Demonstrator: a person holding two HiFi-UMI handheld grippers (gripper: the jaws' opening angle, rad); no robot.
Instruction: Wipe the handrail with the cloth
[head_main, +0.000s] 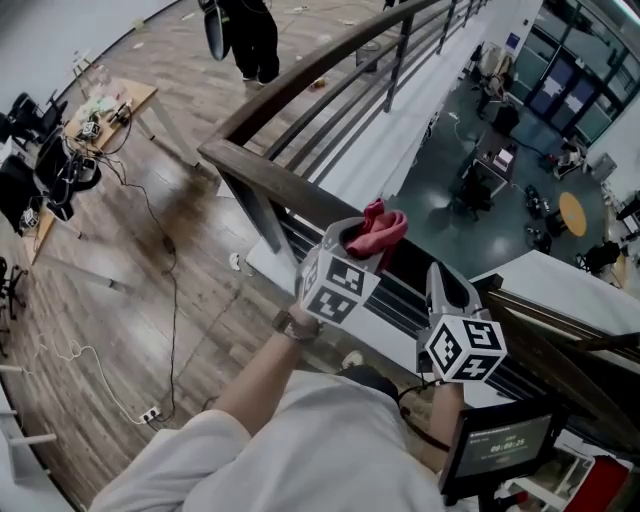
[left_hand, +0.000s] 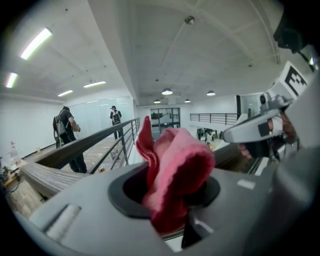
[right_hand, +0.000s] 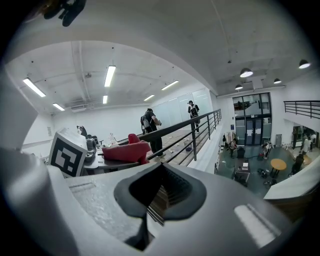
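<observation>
The left gripper (head_main: 353, 243), on an outstretched forearm, pinches the bunched pink cloth (head_main: 380, 228) in its jaws just above the wooden handrail (head_main: 262, 172), while the right gripper (head_main: 446, 288) hovers beside it with jaws pressed together and empty, though whether cloth touches wood cannot be told.

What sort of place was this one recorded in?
Likely an upper gallery in a large office or lab building: the wooden handrail overlooks a lower floor with desks, and a cluttered table stands on the plank floor.
</observation>
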